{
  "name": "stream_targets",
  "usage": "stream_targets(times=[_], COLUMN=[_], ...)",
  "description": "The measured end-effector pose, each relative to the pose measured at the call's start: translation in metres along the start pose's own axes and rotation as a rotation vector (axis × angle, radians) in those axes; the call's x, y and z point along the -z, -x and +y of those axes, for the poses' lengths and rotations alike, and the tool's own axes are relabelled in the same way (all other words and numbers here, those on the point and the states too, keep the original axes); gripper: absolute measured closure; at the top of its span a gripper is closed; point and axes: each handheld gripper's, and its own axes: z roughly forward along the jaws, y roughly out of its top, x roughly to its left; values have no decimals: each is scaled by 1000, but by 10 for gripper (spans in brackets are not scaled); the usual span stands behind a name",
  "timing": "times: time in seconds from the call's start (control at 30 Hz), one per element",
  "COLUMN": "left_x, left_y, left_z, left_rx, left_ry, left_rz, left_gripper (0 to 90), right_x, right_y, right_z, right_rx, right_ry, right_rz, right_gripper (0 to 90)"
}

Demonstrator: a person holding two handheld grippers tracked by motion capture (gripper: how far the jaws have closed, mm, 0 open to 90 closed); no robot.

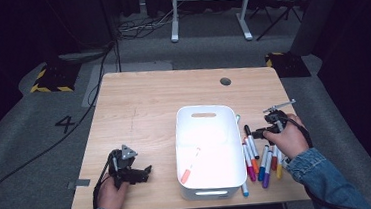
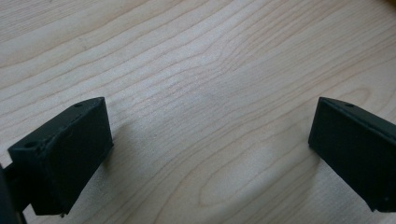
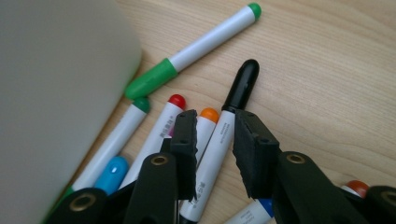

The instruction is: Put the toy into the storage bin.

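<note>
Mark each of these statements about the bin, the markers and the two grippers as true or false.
1. An orange-capped marker lies inside the white bin. True.
2. The left gripper holds a marker. False: its jaws stand wide apart over bare table, with nothing between them.
3. The right gripper has its jaws on either side of the black-capped marker. True.
4. The loose markers lie to the left of the bin. False: they lie along its right side in the high view.
5. The green-capped marker lies inside the bin. False: it lies on the table, its cap end against the bin's outer wall.
</note>
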Motion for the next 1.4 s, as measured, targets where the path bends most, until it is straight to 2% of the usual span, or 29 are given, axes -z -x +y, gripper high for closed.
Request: stream_targets(times=[0.2,0.33,0.57,0.83,0.9,0.97,1.07,1.13,1.3,1.4], left_x=[0,0,0,0,0,0,0,0,0,0], left_y=[0,0,0,0,0,0,0,0,0,0], left_z=[0,0,0,0,0,0,0,0,0,0], left_rx=[0,-1,1,0,0,0,0,1,0,1], left_ry=[0,-1,0,0,0,-1,0,0,-1,0], left_rz=[0,1,1,0,1,1,1,1,1,1], left_gripper=[0,0,0,0,0,0,0,0,0,0], right_x=[-22,-32,-41,-47,-49,-51,-51,-50,-38,-31], right_y=[4,6,11,10,9,8,7,6,6,5], right_z=[-3,-3,-4,-1,-1,-1,0,1,3,5], right_rx=[-18,-21,-34,-48,-42,-56,-70,-55,-74,-86], right_ry=[-62,-80,-83,-87,-74,-58,-52,-39,20,36], right_rz=[-10,-25,-53,-89,-116,-130,-124,-137,-106,-92], right_gripper=[713,734,733,719,723,746,766,767,767,767])
